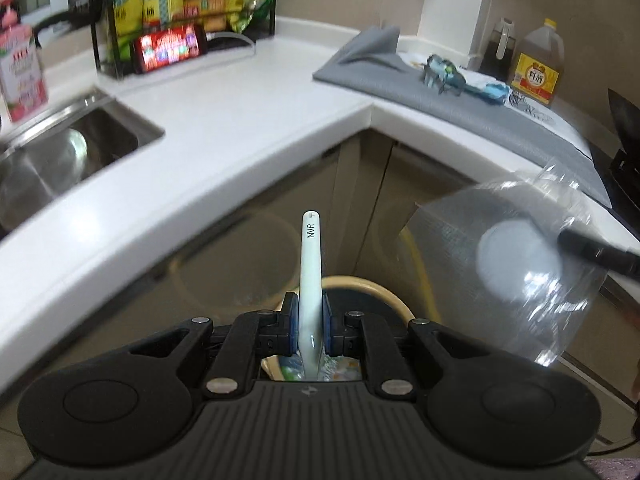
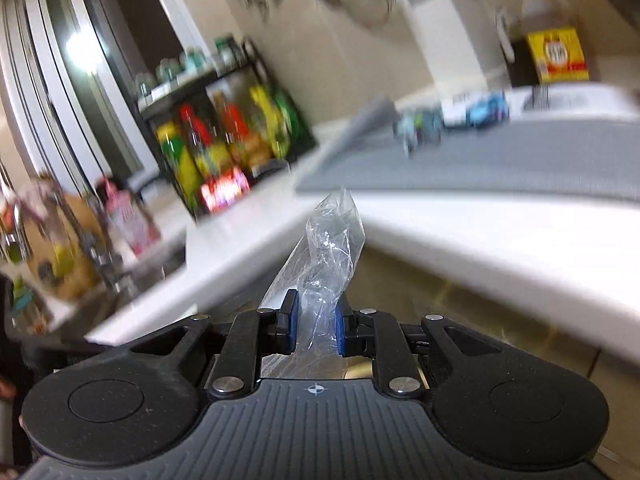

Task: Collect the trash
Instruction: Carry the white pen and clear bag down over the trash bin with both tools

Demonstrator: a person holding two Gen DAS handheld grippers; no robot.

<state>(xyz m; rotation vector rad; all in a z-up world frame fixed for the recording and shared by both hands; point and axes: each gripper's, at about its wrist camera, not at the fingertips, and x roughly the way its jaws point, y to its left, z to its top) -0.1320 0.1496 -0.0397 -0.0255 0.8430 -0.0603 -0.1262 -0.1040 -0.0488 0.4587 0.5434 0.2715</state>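
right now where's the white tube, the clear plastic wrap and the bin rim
white tube [image 1: 311, 264]: left wrist view, mid shaft.
clear plastic wrap [image 2: 326, 256]: right wrist view, crumpled middle.
bin rim [image 1: 384, 294]: left wrist view, tan right edge.

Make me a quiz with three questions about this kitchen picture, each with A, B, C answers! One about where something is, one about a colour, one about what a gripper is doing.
1. Where is the grey mat?
A. in the sink
B. on the counter
C. on the floor

2. What colour is the big bottle's label?
A. yellow
B. purple
C. black

3. What is the right gripper doing?
A. hanging open
B. pinching a spoon
C. pinching a clear plastic bag

Answers: B, the mat lies flat on the white counter; A, the label is yellow with red; C, crinkled clear plastic sits between its blue pads.
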